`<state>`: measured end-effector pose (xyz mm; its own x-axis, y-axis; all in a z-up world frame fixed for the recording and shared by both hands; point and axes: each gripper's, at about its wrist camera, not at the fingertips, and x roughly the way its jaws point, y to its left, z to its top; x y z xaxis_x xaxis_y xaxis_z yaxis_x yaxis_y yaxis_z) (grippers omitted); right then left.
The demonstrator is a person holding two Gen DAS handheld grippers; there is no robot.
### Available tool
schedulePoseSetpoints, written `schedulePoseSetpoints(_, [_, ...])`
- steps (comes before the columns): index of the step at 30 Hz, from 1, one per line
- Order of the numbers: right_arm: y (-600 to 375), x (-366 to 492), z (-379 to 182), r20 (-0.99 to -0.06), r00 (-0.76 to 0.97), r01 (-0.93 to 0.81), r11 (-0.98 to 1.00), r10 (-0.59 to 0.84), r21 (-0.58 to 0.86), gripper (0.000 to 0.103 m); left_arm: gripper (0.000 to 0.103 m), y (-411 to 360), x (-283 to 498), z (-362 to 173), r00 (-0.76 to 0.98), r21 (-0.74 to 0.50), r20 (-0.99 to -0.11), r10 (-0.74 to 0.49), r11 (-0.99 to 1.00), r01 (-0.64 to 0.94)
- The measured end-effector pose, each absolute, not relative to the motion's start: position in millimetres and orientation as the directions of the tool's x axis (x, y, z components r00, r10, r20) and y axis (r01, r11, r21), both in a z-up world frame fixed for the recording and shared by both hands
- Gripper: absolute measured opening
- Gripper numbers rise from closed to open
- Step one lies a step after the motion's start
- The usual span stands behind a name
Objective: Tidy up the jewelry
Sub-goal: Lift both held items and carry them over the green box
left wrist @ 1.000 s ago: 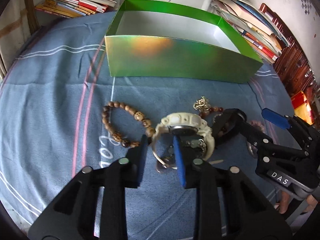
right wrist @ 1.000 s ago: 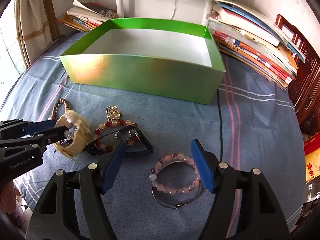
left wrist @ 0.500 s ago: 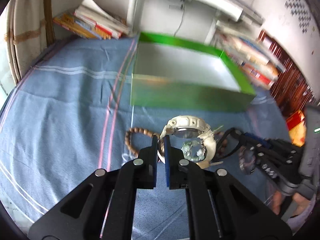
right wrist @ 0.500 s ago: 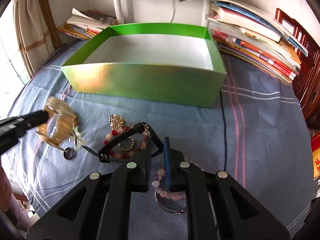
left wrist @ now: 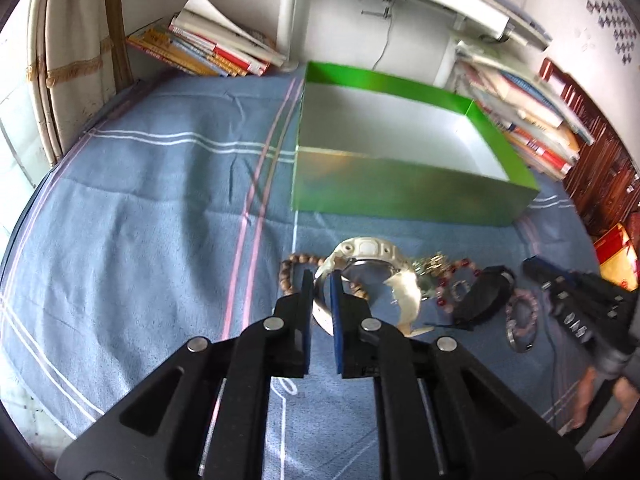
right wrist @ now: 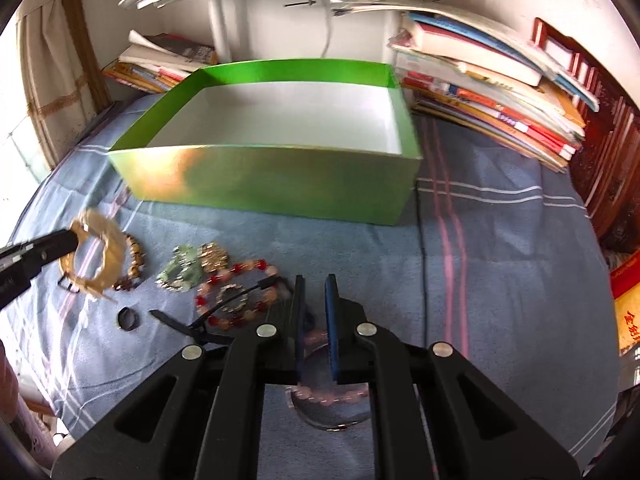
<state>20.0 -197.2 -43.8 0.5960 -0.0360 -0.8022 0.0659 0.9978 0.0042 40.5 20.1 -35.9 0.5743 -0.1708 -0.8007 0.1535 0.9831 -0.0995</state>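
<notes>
Having just been closed, the right hand-held gripper (right wrist: 316, 308) is now clamped on the pink bead bracelet (right wrist: 328, 398). The cream watch (left wrist: 370, 276), pinched by the left hand-held gripper (left wrist: 320, 300), has been raised off the blue cloth (left wrist: 160, 220); the green box (right wrist: 272, 176) is judged next.

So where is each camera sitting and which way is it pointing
Left wrist: rides the left tool, looks down along it at the cream watch it clamps, green box beyond; its black fingers show.
Right wrist: rides the right tool, closed on the pink bead bracelet; its fingers show.
Shared: box, watch, blue cloth, and each sees the other tool.
</notes>
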Motion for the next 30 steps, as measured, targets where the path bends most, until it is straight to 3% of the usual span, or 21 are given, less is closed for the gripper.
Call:
schedulePoseSetpoints(5, [-209, 19, -47, -0.813, 0.581, 0.083, 0.996, -0.026, 0.027, 0.011, 0.008, 22, 43, -51, 0.56, -0.064, -0.818, -0.13, 0.989, 0.136])
schedulePoseSetpoints(10, [-195, 19, -46, -0.808, 0.588, 0.009, 0.998, 0.045, 0.062, 0.028, 0.008, 27, 43, -49, 0.566, -0.071, -0.814, -0.131, 0.989, 0.127])
schedulePoseSetpoints(18, [-181, 26, -63, -0.839, 0.544, -0.02, 1.0, 0.031, 0.025, 0.028, 0.02, 28, 44, -56, 0.543, -0.075, -0.828, -0.139, 0.988, 0.138])
schedulePoseSetpoints(24, [-180, 33, -76, -0.853, 0.521, -0.022, 0.999, 0.032, 0.024, 0.028, 0.02, 21, 48, -68, 0.497, -0.081, -0.854, -0.154, 0.983, 0.166])
schedulePoseSetpoints(27, [-180, 34, -79, -0.853, 0.521, -0.023, 1.0, 0.025, 0.016, 0.017, 0.009, 19, 48, -69, 0.497, -0.053, -0.858, -0.129, 0.985, 0.164])
schedulePoseSetpoints(30, [-183, 34, -78, -0.85, 0.526, -0.019, 0.999, 0.036, 0.03, 0.015, 0.007, 21, 49, -68, 0.494, -0.06, -0.86, -0.13, 0.986, 0.155])
